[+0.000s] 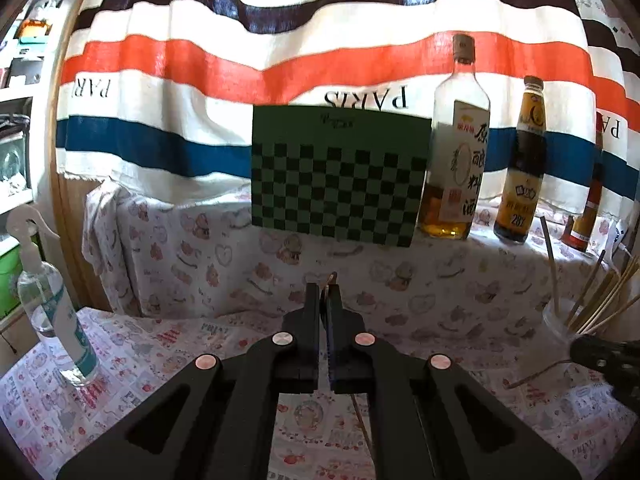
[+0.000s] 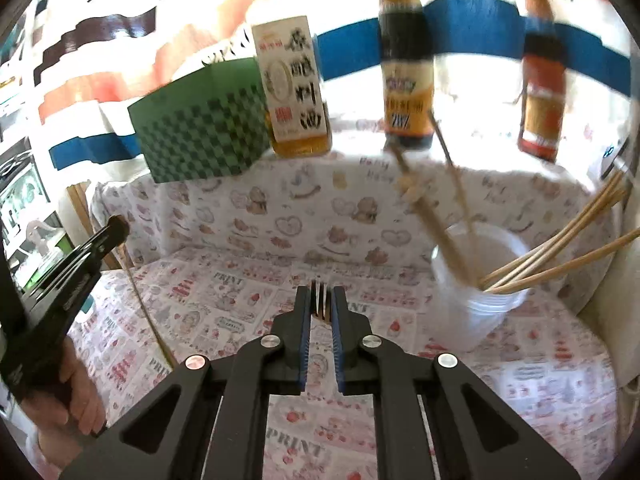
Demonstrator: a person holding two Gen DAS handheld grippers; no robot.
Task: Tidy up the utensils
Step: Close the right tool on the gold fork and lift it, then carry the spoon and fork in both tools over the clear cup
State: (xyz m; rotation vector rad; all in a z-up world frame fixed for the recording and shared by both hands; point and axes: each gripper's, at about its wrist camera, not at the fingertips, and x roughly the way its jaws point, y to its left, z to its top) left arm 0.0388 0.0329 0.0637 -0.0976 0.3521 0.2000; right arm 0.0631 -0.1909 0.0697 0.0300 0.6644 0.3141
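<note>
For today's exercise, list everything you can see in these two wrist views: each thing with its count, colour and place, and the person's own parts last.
Fork: one, metal, between the right gripper's pads.
Thin stick: one, tan, held by the left gripper, slanting down to the table.
Cup: one, clear plastic, right of the table.
Chopsticks: several, tan, standing in the cup.
Bottles: three, amber and dark, on the back ledge.
Checkered board: one, green, on the ledge.
Spray bottle: one, clear, left of the table.
Left gripper: black, shut.
Right gripper: black, shut.
Hand: one, holding the left gripper.
</note>
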